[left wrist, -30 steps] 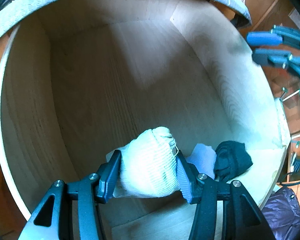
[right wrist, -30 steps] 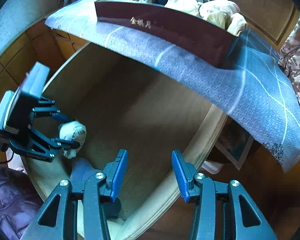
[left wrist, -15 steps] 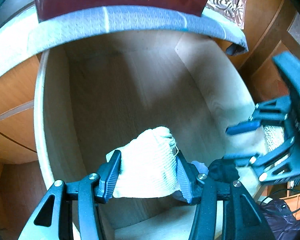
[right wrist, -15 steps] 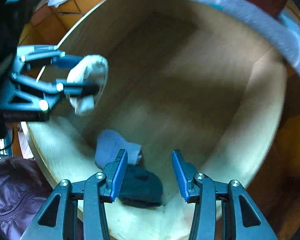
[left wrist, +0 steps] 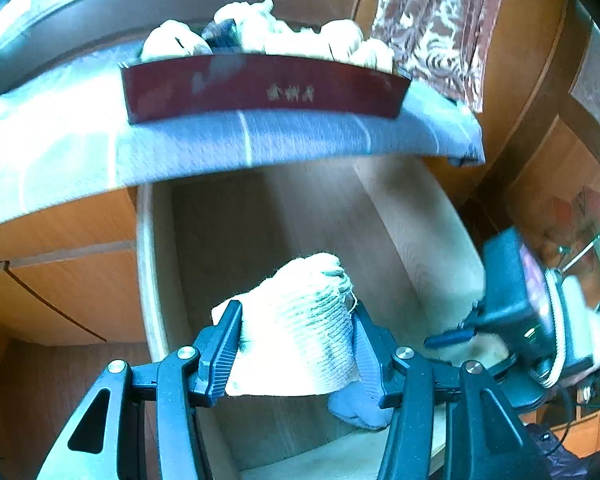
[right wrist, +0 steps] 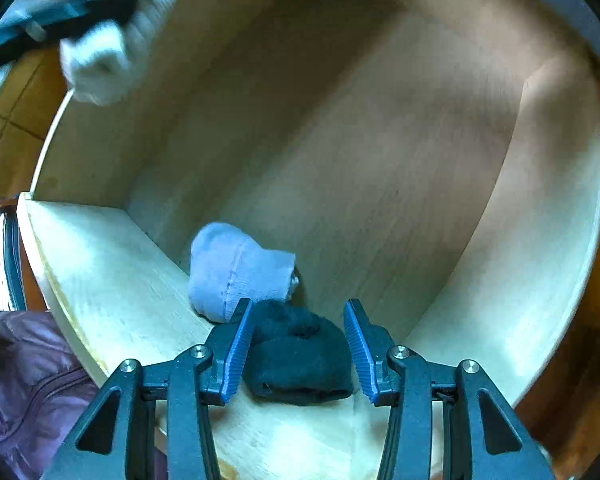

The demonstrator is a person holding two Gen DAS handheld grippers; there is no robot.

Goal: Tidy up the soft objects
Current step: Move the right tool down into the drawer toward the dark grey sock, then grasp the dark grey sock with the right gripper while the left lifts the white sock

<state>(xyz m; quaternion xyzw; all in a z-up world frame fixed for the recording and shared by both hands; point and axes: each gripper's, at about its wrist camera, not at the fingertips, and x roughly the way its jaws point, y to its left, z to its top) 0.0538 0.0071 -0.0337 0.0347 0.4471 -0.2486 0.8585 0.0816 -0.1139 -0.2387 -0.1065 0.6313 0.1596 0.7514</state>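
Observation:
My left gripper [left wrist: 296,344] is shut on a cream ribbed sock roll [left wrist: 304,300] and holds it up above the open wooden drawer [left wrist: 260,240]. In the right wrist view the same roll [right wrist: 116,40] hangs blurred at the top left. My right gripper [right wrist: 298,332] points down into the drawer's [right wrist: 380,160] near corner, open. Its blue pads [right wrist: 240,344] stand on either side of a black sock roll [right wrist: 300,360] without squeezing it. A pale blue sock roll [right wrist: 236,268] lies against the black one.
A dark red box [left wrist: 260,88] heaped with cream soft items [left wrist: 260,32] stands on a blue-grey cloth [left wrist: 300,140] above the drawer. A patterned curtain [left wrist: 432,20] hangs at the back right. A purple jacket [right wrist: 28,380] lies outside the drawer's front wall.
The left gripper has risen out of the drawer with the cream sock roll. The right gripper has come down into the drawer and now straddles the black sock roll.

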